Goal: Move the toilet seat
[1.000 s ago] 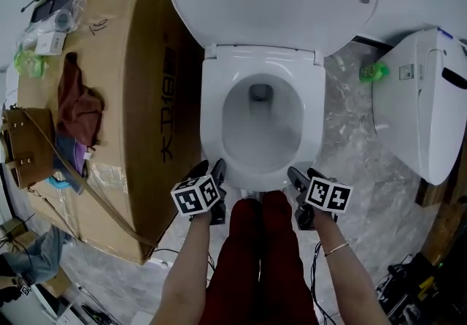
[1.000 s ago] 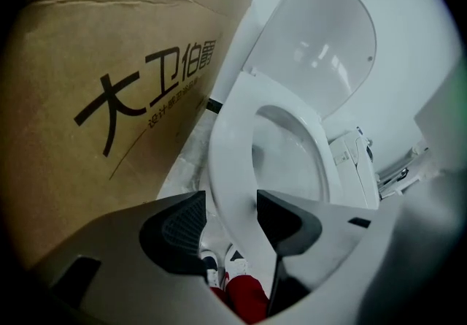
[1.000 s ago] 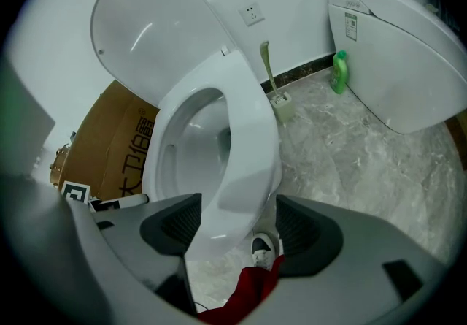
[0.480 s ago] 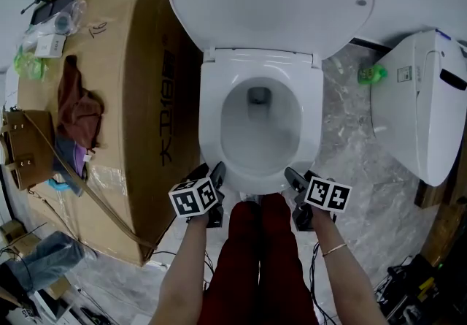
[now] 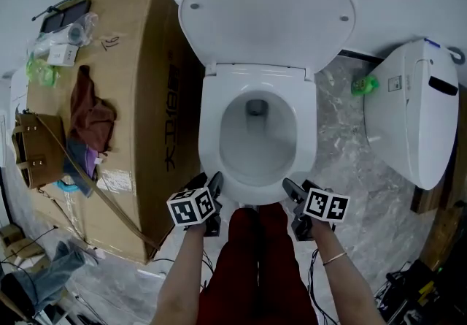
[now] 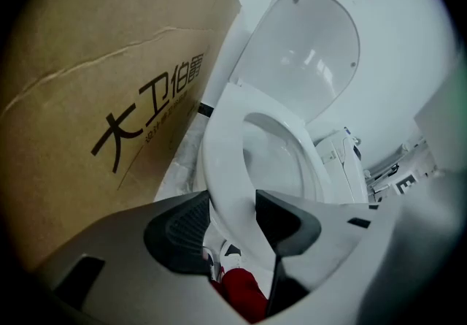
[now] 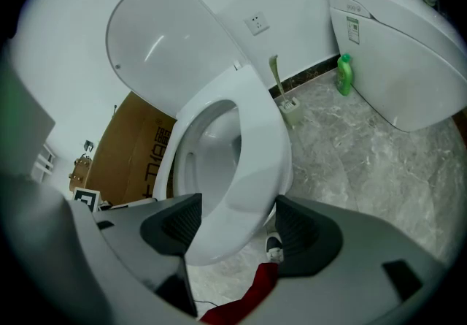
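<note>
A white toilet stands in the middle of the head view, its lid [image 5: 266, 9] raised against the wall. The toilet seat [image 5: 211, 126] lies over the bowl. My left gripper [image 5: 210, 185] is at the seat's front left, and in the left gripper view the seat rim [image 6: 222, 141] runs between its jaws with both pads against it. My right gripper [image 5: 295, 190] holds the front right the same way, and the right gripper view shows the seat [image 7: 259, 141] filling the gap between its pads.
A big cardboard box [image 5: 139, 97] stands close on the toilet's left, with a brown bag [image 5: 33, 148] and clothes [image 5: 91, 108] on top. A second white toilet [image 5: 412, 112] and a green bottle [image 5: 361, 85] are at the right. The person's red trousers [image 5: 255, 265] are just behind the grippers.
The head view has pulled back a little, so the toilet looks smaller and sits lower in the frame. Both grippers stay at the seat's front rim.
</note>
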Tool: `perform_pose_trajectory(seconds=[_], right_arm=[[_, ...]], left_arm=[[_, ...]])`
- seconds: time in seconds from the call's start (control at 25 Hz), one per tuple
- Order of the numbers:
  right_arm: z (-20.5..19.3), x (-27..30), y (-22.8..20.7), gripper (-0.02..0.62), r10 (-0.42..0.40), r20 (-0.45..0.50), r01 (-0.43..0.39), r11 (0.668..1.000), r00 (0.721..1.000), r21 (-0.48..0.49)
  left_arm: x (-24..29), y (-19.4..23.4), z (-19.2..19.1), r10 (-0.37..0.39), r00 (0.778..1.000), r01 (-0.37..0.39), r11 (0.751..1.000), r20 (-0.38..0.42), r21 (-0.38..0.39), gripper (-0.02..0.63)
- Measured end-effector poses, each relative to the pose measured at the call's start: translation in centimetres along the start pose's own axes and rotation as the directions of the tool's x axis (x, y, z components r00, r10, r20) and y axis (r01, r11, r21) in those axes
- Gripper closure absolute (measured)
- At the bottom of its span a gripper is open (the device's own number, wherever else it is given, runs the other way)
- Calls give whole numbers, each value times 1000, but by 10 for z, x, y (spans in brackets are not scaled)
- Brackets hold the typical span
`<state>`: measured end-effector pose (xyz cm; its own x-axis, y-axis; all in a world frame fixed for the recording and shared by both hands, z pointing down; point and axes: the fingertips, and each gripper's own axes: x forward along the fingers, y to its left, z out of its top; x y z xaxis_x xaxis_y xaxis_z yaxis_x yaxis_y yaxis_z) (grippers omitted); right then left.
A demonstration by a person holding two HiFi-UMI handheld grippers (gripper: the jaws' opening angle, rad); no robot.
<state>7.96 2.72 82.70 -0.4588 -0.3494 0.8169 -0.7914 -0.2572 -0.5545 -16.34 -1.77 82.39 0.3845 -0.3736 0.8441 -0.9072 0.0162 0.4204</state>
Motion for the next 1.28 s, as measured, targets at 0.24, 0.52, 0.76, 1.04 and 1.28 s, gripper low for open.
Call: perform_pose_trajectory(seconds=[0.24, 0.52, 0.76, 1.04, 1.28], right_arm=[[13, -36, 25, 288, 20, 44, -20, 1000, 999, -4], [35, -75, 56, 288, 50, 117, -48, 999, 992, -20], [52, -97, 74, 288, 68, 151, -61, 997, 986, -50], [72, -119, 93, 288, 118, 200, -123, 992, 973, 13], [91, -133, 107, 288, 143, 222, -153, 988, 965, 27]], left_arm=[[-35, -20, 18, -24, 999, 24, 1000, 22, 6, 403], [-74, -44, 49, -51, 996, 51, 999, 76, 5, 403], [-95, -60, 70, -67, 994, 67, 998, 91, 6, 403], [-112, -74, 91, -80, 991, 82, 996, 107, -16, 403], [-127, -83, 108, -71, 990, 76, 996, 126, -38, 403]])
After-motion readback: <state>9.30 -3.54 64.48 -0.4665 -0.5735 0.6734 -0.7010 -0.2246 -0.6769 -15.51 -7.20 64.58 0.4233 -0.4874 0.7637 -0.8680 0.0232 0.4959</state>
